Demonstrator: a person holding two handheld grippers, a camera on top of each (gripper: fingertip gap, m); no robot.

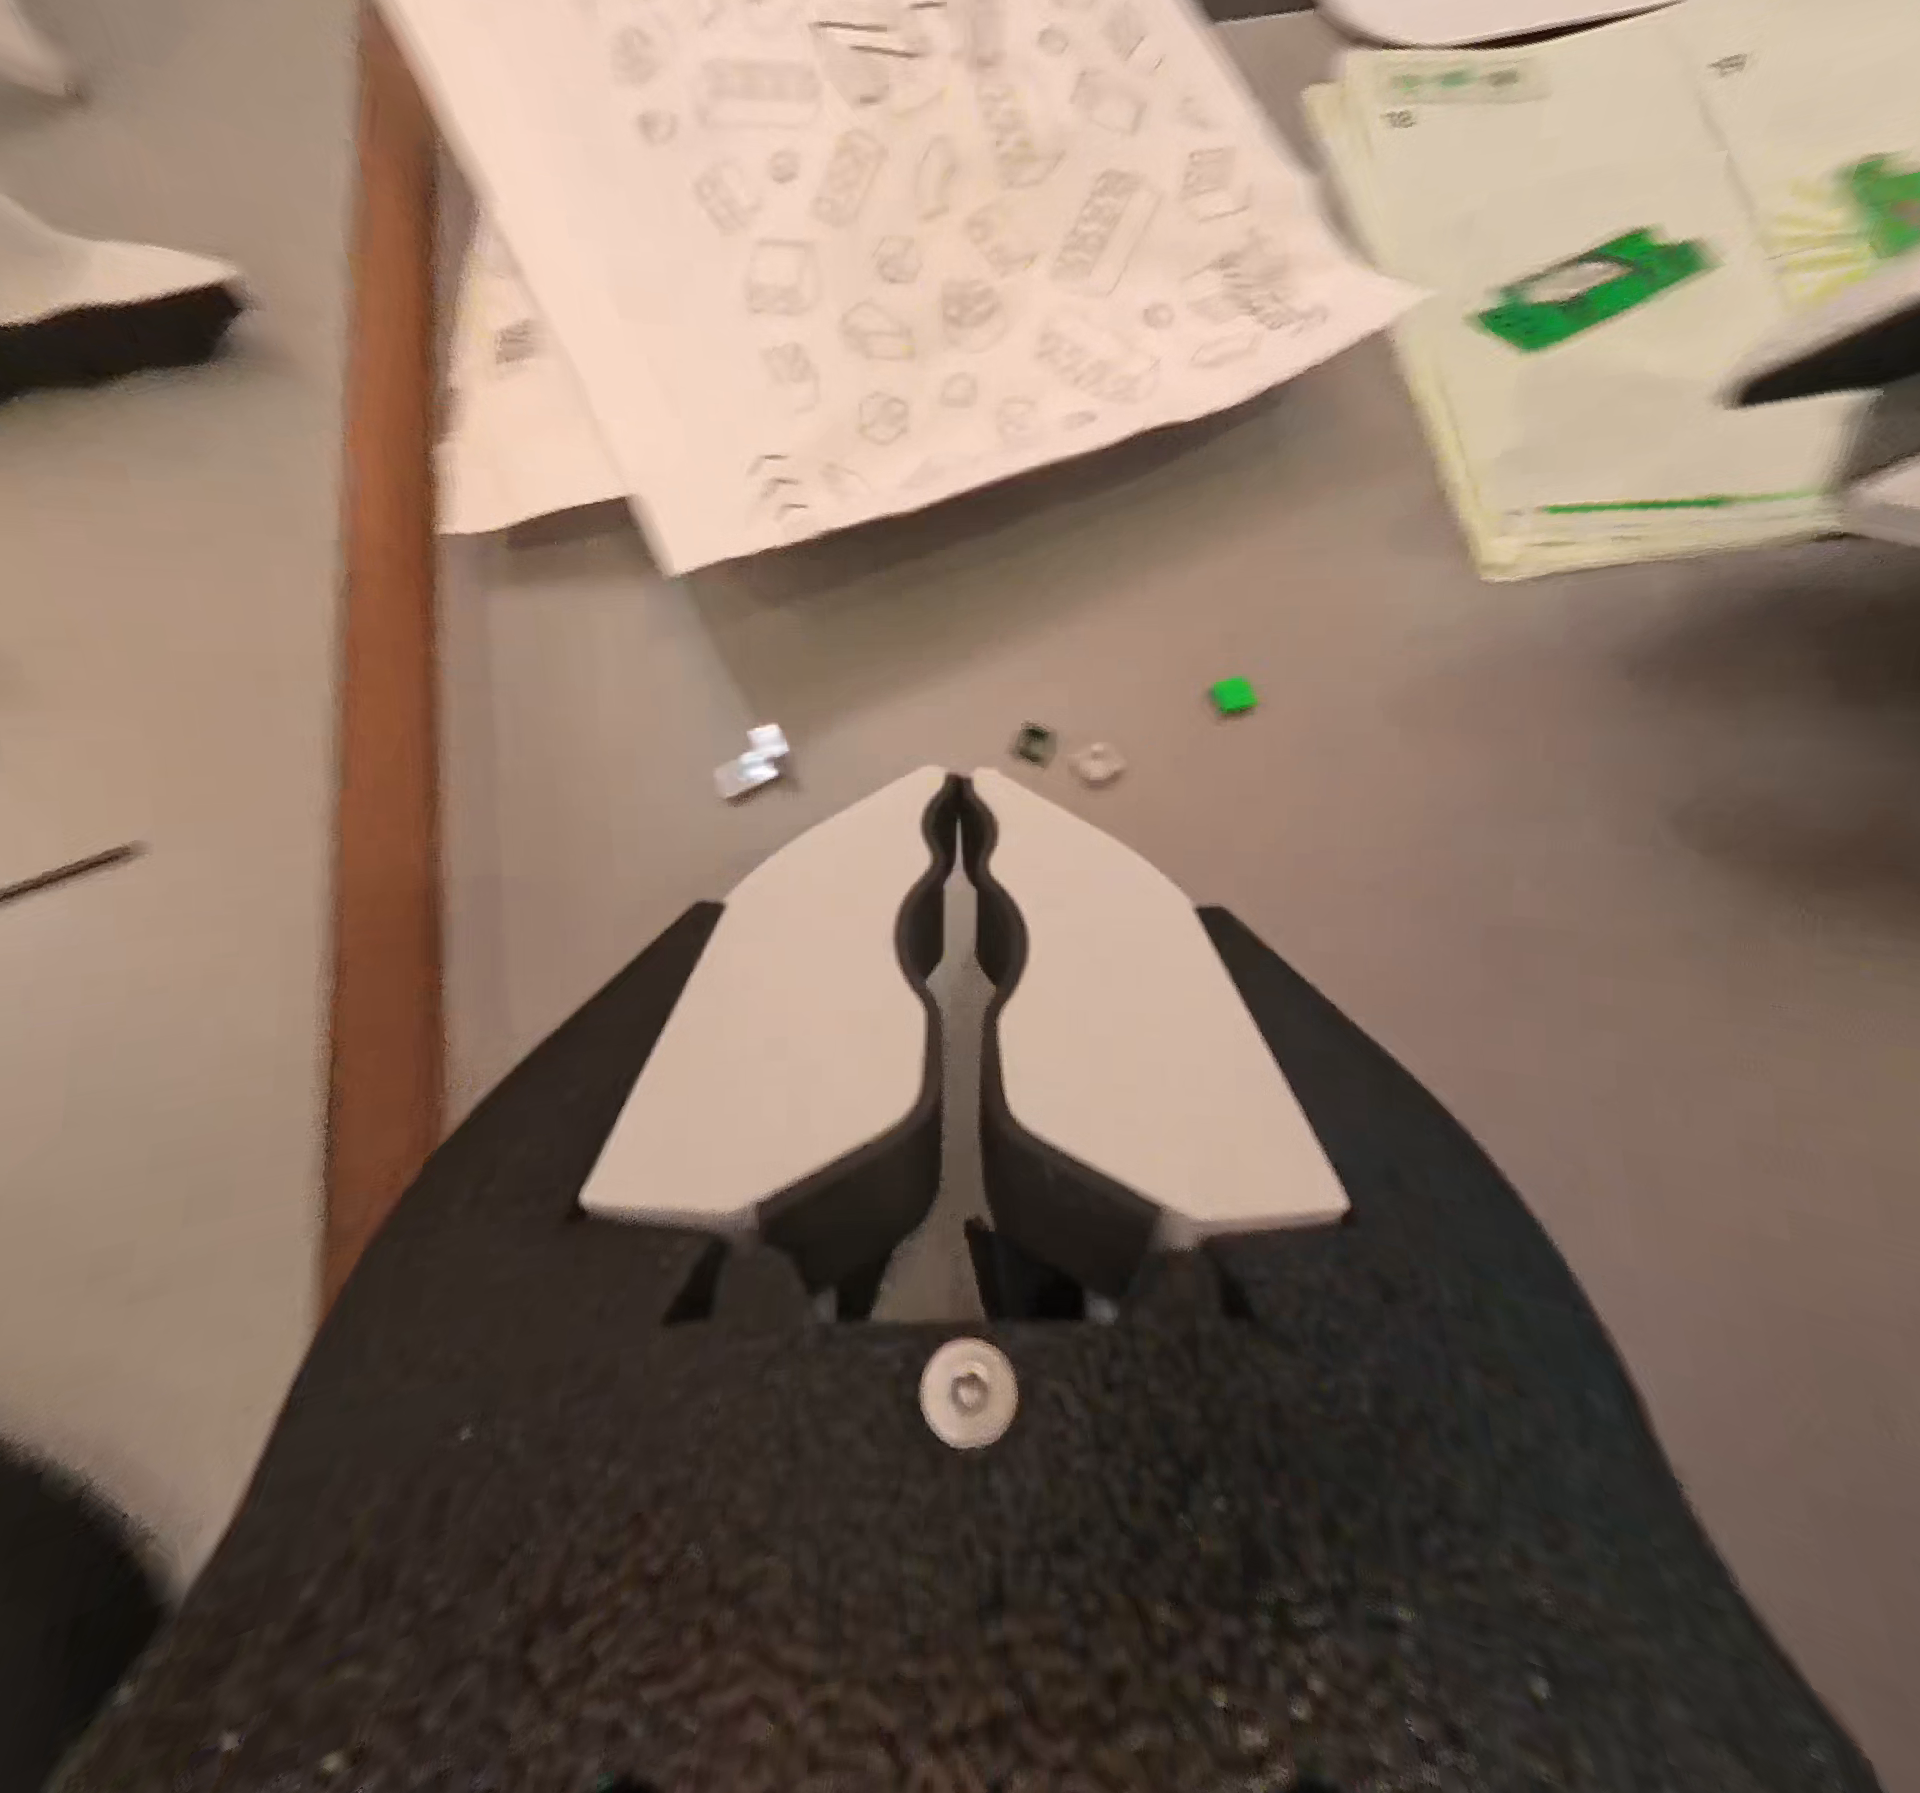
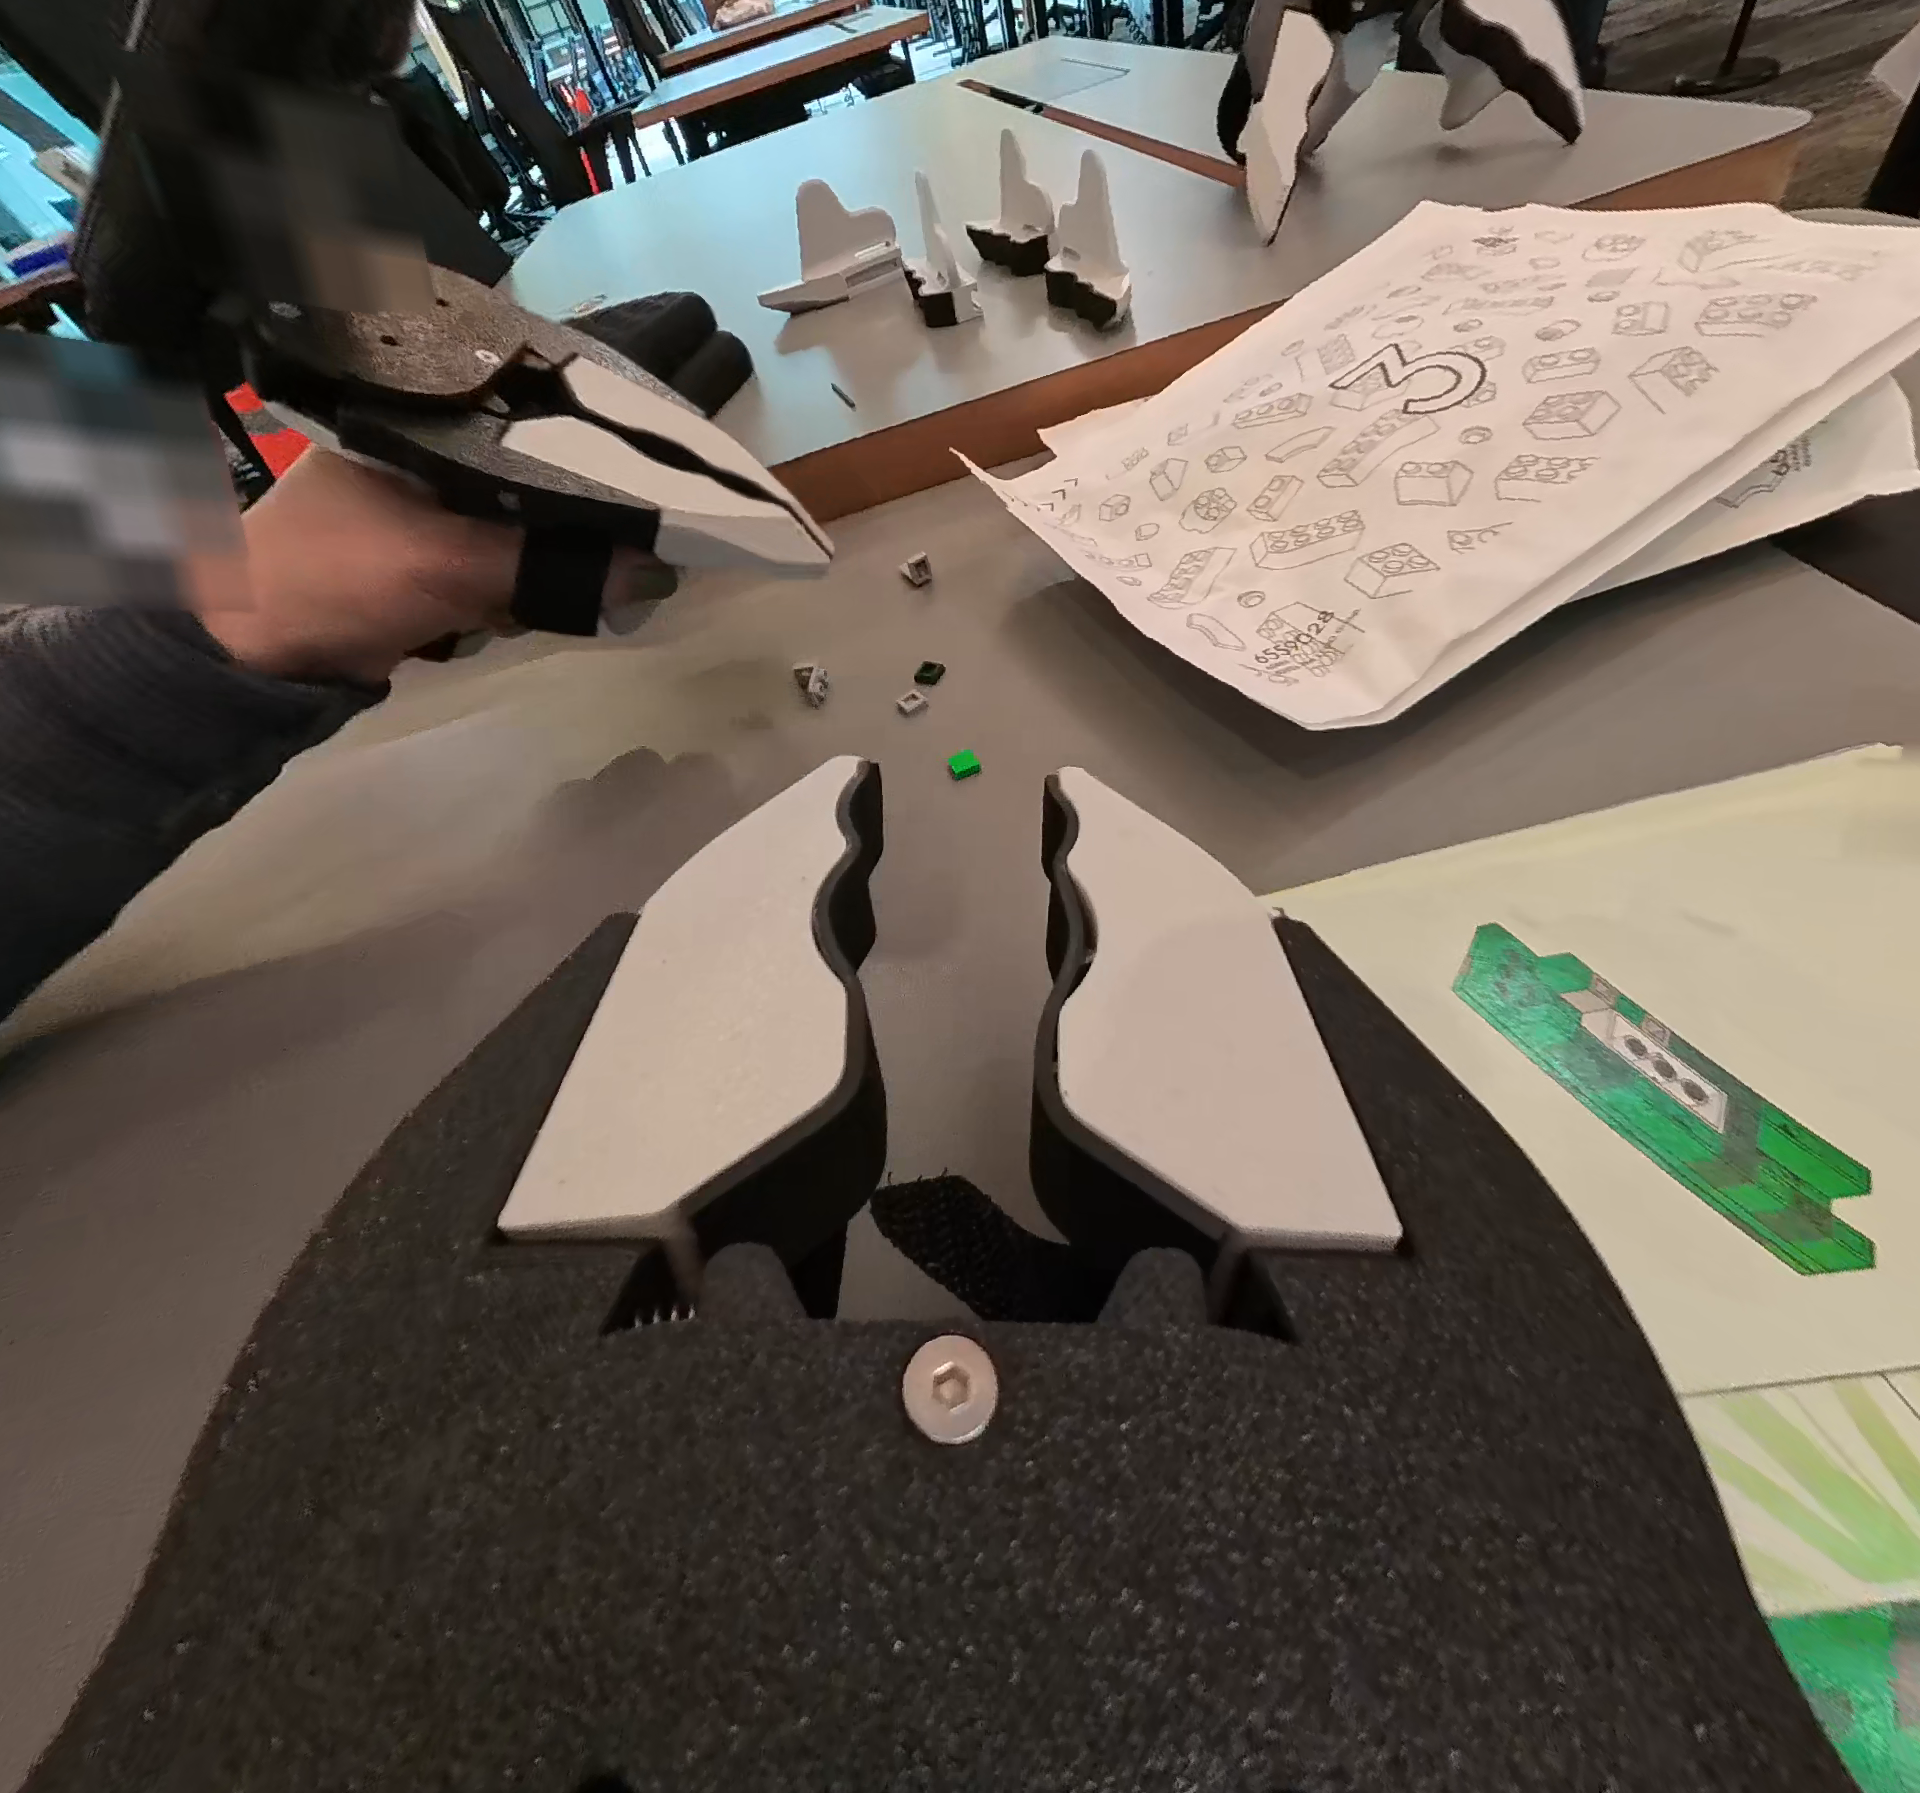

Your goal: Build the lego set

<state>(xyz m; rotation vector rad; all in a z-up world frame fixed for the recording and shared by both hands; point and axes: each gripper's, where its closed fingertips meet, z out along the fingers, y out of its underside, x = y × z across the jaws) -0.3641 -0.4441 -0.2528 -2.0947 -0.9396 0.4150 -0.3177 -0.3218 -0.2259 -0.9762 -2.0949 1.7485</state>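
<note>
Several small Lego pieces lie loose on the grey table (image 2: pixel 416 808). In the right wrist view they are a green tile (image 2: pixel 963 763), a dark piece (image 2: pixel 928 672), a light grey piece (image 2: pixel 911 701) and two grey pieces (image 2: pixel 812 682) (image 2: pixel 916 570). My right gripper (image 2: pixel 961 785) is open and empty, with the green tile just past its tips. My left gripper (image 1: pixel 958 785) is shut with nothing seen in it, just short of the dark piece (image 1: pixel 1032 744). It also shows in the right wrist view (image 2: pixel 816 548), hovering over the pieces. The green tile (image 1: pixel 1233 697) lies to its right.
White printed paper bags (image 2: pixel 1455 455) lie beyond the pieces on the right. The open instruction booklet (image 2: pixel 1662 1068) lies at the right. Spare gripper fingers (image 2: pixel 935 247) and another gripper (image 2: pixel 1403 29) stand on the back table, past a wooden edge (image 1: pixel 384 600). Some 15 centimeters of space lies between my two pairs of fingers. From my left tips it is roughly 4 centimeters to the dark piece (image 1: pixel 1032 744); from my right, 12 centimeters. It turns up in the right wrist view (image 2: pixel 925 670) as well.
</note>
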